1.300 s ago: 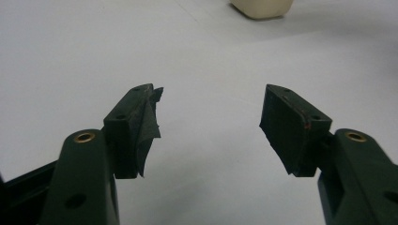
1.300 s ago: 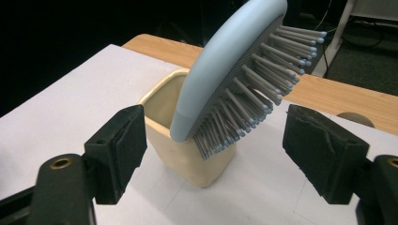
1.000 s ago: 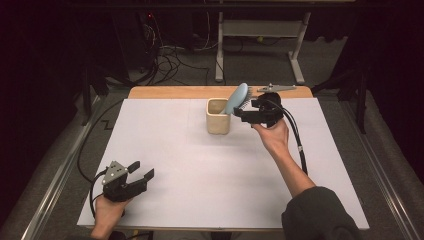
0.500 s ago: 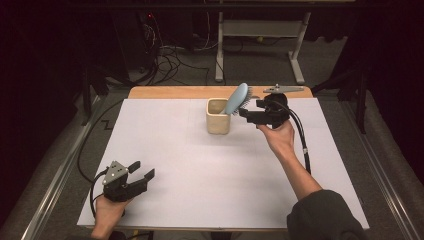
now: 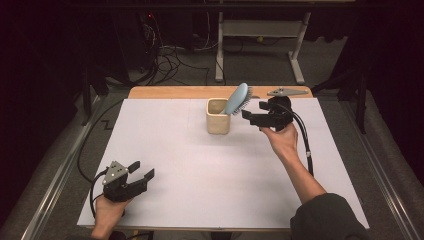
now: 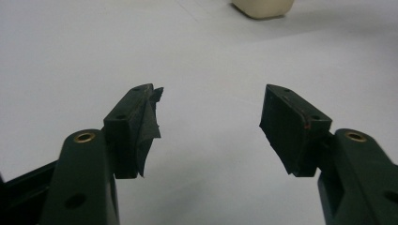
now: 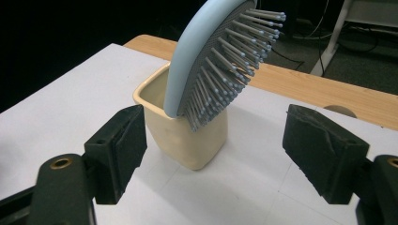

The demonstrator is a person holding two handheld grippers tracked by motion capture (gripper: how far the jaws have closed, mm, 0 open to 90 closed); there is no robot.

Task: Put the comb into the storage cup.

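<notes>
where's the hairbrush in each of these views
High view: the hairbrush stands head-up in the cream cup at the far middle of the table, leaning right, toward the right hand-held gripper.
Left gripper view: the hairbrush is not in it; just the cup's base at the top edge.
Right gripper view: top centre, the hairbrush rises from the cup, bristles facing right.
Shared landmark: the cream cup.
</notes>
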